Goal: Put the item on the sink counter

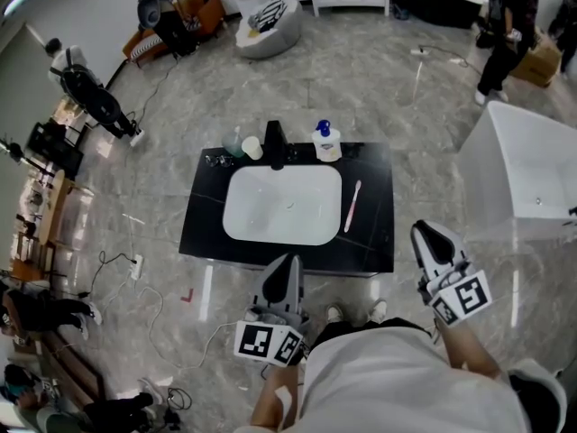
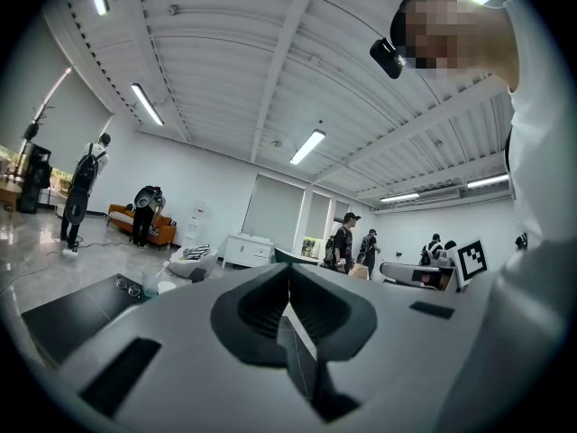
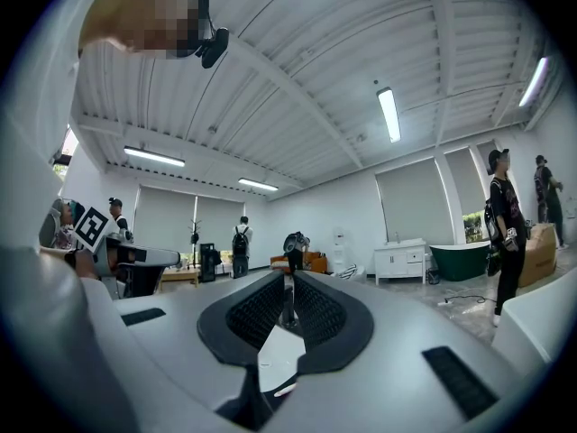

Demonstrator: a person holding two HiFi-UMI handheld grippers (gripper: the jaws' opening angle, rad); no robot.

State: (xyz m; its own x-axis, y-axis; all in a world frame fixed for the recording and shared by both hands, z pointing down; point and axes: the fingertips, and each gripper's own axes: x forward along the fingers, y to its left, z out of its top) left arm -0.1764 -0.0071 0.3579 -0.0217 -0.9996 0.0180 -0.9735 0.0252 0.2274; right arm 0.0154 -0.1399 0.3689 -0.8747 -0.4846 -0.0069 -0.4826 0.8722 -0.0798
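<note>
Black sink counter (image 1: 373,207) ahead; left gripper (image 1: 289,260) and right gripper (image 1: 426,230) jaws closed, empty

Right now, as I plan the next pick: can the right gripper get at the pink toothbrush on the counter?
Probably yes. The toothbrush lies on the counter's right strip beside the basin, with nothing over it. The right gripper hangs off the near right corner, shut, so it must open first.

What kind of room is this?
Probably a showroom or studio hall, not a home bathroom: the sink counter stands alone on an open marble floor, a white bathtub sits nearby, and an orange sofa is by the far wall.
</note>
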